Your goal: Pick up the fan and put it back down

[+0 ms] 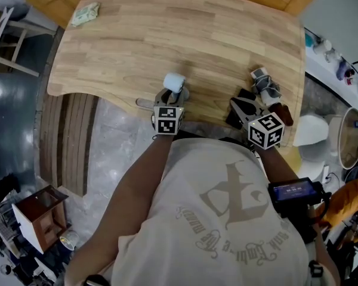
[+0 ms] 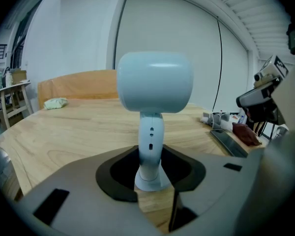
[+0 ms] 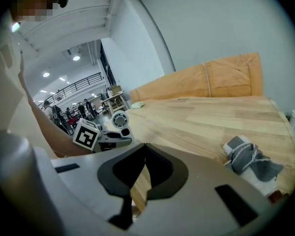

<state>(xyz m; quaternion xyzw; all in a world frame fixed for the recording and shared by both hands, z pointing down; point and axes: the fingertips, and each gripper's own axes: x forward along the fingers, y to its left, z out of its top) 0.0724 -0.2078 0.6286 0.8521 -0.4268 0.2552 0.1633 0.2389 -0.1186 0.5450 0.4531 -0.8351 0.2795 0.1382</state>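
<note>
A small pale blue fan [image 1: 174,82] stands upright on the wooden table [image 1: 197,34] near its front edge, head on a slim white stem. In the left gripper view the fan [image 2: 155,82] fills the middle and its base rests on the wood. My left gripper [image 1: 170,97] [image 2: 155,183] is closed round the stem just above the base. My right gripper [image 1: 240,107] [image 3: 142,176] rests to the right of it, jaws together with nothing between them. From the right gripper view the fan [image 3: 120,119] and the left gripper [image 3: 105,139] show at the left.
A rolled grey bundle [image 1: 264,82] [image 3: 248,159], a dark red thing [image 1: 281,113] and a flat black item [image 2: 228,141] lie by the right gripper. A pale green cloth [image 1: 85,14] [image 2: 55,103] lies at the far left. The table's front edge runs just under both grippers.
</note>
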